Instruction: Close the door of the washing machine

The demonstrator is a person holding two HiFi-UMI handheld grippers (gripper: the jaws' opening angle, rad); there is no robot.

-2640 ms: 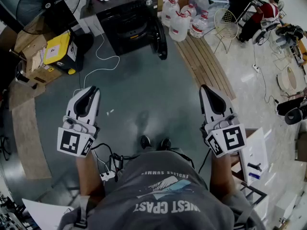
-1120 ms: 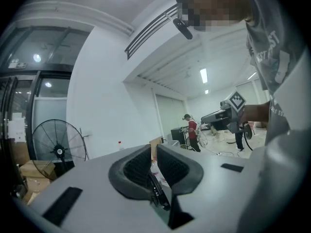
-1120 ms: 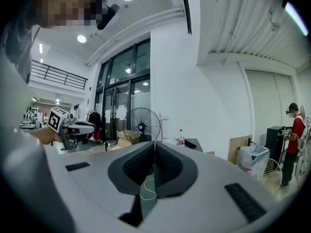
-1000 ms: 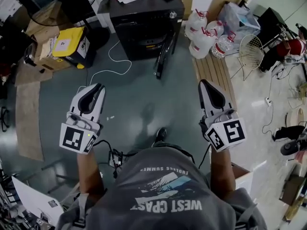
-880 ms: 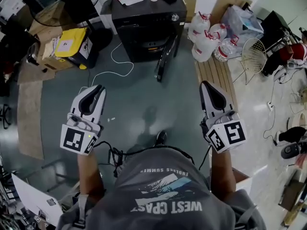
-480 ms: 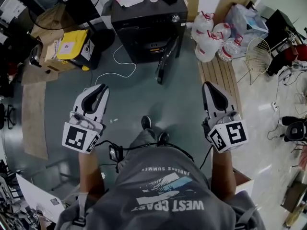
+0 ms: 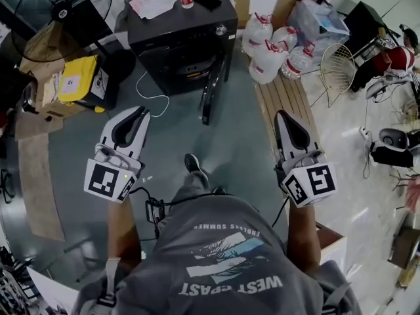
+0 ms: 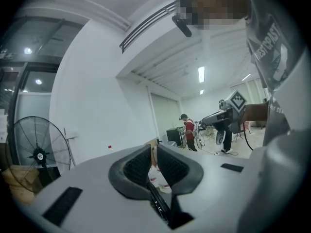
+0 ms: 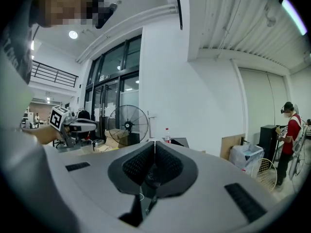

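The black washing machine [image 7: 177, 38] stands at the top of the head view, with a bottle and papers on its lid. Its round door [image 7: 210, 87] hangs open, swung out toward me on the machine's right side. My left gripper [image 7: 139, 113] is shut and empty, held over the floor just left of the door's free end. My right gripper [image 7: 282, 116] is also shut and empty, further right over the wooden planks. In the left gripper view the jaws [image 8: 154, 152] are pressed together. The right gripper [image 9: 154, 147] looks the same, with the machine's lid [image 9: 182, 141] just beyond.
A standing fan [image 7: 59, 8] and a yellow box [image 7: 72, 81] sit left of the machine. Water jugs [image 7: 272, 44], a wire basket [image 7: 338, 64] and wooden planks [image 7: 282, 100] lie to its right. A white cable [image 7: 147, 94] runs over the floor. A person in red [image 7: 394, 58] stands far right.
I have stepped toward the machine; one foot now shows ahead of my body. Both shut grippers have moved forward, and the open door's end lies closer to the left one.
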